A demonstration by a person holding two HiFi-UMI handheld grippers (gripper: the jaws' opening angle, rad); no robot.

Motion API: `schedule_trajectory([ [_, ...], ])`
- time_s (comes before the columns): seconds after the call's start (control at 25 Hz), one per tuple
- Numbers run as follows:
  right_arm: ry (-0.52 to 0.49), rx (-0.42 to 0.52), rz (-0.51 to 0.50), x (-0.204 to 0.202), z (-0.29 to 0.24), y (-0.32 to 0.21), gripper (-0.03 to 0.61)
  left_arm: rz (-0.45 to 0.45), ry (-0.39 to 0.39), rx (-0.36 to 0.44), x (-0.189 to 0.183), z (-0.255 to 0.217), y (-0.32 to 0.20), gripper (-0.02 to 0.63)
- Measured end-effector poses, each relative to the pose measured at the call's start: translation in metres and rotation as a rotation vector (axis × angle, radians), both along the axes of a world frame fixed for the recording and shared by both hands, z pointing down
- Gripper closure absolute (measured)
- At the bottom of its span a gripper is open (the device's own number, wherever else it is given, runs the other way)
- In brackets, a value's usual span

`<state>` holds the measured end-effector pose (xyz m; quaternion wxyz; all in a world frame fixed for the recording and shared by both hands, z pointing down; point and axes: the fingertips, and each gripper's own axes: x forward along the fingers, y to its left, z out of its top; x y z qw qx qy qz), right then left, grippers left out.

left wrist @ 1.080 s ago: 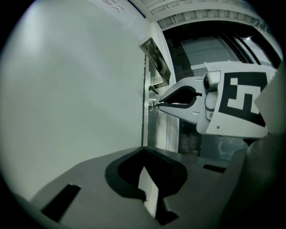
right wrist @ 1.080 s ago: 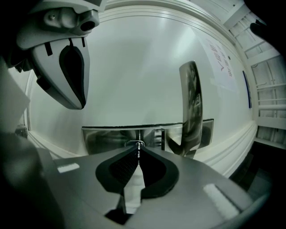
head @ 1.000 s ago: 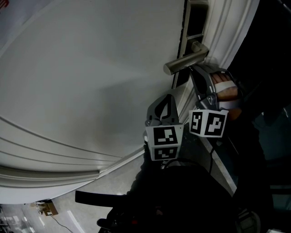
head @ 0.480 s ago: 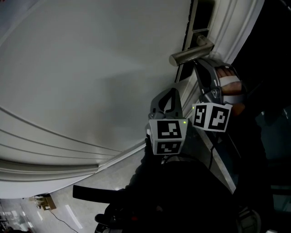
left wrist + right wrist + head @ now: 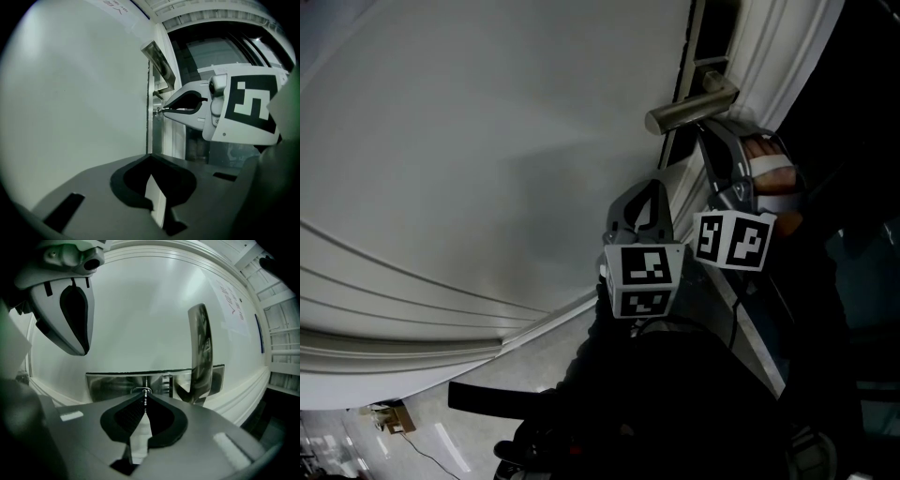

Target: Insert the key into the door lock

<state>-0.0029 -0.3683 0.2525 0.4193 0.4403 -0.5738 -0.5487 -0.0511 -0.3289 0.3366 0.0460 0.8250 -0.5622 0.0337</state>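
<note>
My right gripper [image 5: 145,398] is shut on a thin metal key [image 5: 146,396]. The key's tip meets the keyhole [image 5: 139,390] in the steel lock plate [image 5: 112,383], just left of the lever handle [image 5: 200,350]. In the left gripper view the right gripper [image 5: 160,110] has its tips against the door's lock edge. In the head view the right gripper [image 5: 711,142] reaches up under the lever handle [image 5: 689,103]. My left gripper [image 5: 643,208] is shut on nothing and hangs beside the white door [image 5: 487,141], below the lock.
The door frame's white moulding [image 5: 773,56] runs along the right of the handle. A hand [image 5: 766,178] holds the right gripper close to the frame. Dark clothing fills the lower part of the head view, with floor [image 5: 412,441] at the bottom left.
The head view has shifted a little, so the handle sits higher in the picture. Both grippers keep about the same place against the door and lock.
</note>
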Motion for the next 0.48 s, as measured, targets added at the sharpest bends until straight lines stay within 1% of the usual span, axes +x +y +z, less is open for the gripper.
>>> schedule_trajectory([
  [0.32, -0.056, -0.021, -0.033, -0.0001, -0.0005, 0.001, 0.565, -0.014, 0.003, -0.008, -0.0009, 0.0012, 0.0007, 0.612],
  [0.48, -0.105, -0.064, -0.044, 0.0032, 0.0011, 0.0024, 0.561, -0.025, 0.006, -0.013, -0.002, 0.0029, 0.0004, 0.612],
])
